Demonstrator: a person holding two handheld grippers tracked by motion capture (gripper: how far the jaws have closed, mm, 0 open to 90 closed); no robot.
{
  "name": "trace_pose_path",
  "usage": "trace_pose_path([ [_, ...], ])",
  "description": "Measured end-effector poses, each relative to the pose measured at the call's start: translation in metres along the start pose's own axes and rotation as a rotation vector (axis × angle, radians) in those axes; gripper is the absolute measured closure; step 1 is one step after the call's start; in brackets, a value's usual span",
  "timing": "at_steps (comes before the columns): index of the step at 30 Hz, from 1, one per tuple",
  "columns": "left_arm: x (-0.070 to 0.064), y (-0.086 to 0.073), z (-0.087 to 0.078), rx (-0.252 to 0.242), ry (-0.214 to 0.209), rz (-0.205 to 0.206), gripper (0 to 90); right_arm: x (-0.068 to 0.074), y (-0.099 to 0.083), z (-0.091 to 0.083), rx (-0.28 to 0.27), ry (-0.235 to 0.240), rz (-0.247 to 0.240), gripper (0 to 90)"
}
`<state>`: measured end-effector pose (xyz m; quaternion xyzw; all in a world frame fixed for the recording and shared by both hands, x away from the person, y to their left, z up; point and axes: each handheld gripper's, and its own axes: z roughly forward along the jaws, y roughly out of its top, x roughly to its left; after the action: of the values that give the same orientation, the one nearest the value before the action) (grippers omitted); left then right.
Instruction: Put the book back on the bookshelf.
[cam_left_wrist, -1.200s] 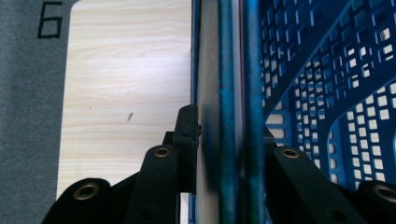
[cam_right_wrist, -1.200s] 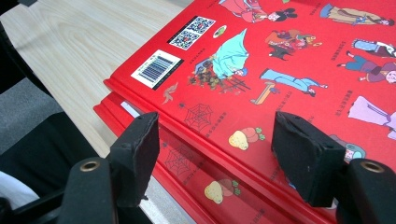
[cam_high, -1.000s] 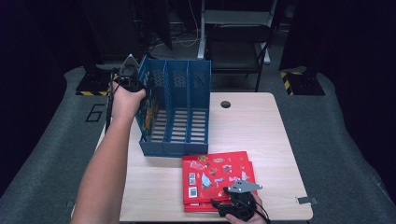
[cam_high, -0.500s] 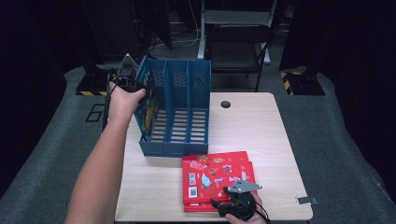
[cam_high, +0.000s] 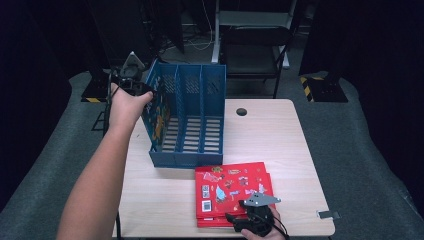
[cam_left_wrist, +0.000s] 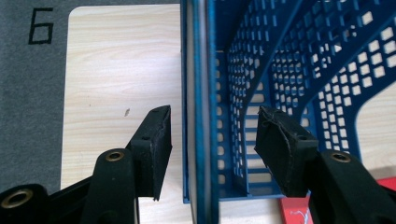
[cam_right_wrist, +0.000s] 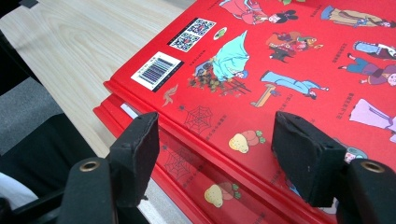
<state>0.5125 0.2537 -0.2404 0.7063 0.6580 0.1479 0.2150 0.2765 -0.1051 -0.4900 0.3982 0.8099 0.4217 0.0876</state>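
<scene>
the blue three-slot file rack is stood near the worktop's far left corner, open side facing the near edge, probably so books can be slid straight in. the left gripper is held with its fingers wide, straddling the rack's left wall, likely to steady it, but nothing's clamped. the stack of red picture books is lying flat by the near edge, right of centre. the right gripper is hovering over the stack's corner, fingers spread wide, nothing grabbed yet.
</scene>
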Motion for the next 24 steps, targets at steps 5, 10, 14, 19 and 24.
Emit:
trace_pose_path([
  [5, -0.001, -0.001, -0.012, -0.015, 0.020, 0.012, 45.9, 0.000, 0.000, 0.000, 0.001, 0.000, -0.002, 31.9],
  [10, 0.002, -0.001, -0.025, -0.025, 0.030, 0.032, 45.9, 0.000, 0.000, 0.000, 0.001, 0.000, -0.003, 31.9],
  [14, 0.003, -0.003, -0.034, -0.028, 0.027, 0.029, 46.0, 0.000, 0.000, 0.001, -0.003, -0.006, -0.006, 31.9],
  [19, 0.005, -0.004, -0.045, -0.032, 0.019, 0.030, 46.0, 0.001, 0.000, 0.001, -0.008, -0.010, 0.002, 31.9],
  [24, 0.004, -0.006, -0.057, -0.041, 0.012, 0.046, 46.3, 0.001, 0.000, 0.001, -0.006, -0.001, -0.003, 31.9],
])
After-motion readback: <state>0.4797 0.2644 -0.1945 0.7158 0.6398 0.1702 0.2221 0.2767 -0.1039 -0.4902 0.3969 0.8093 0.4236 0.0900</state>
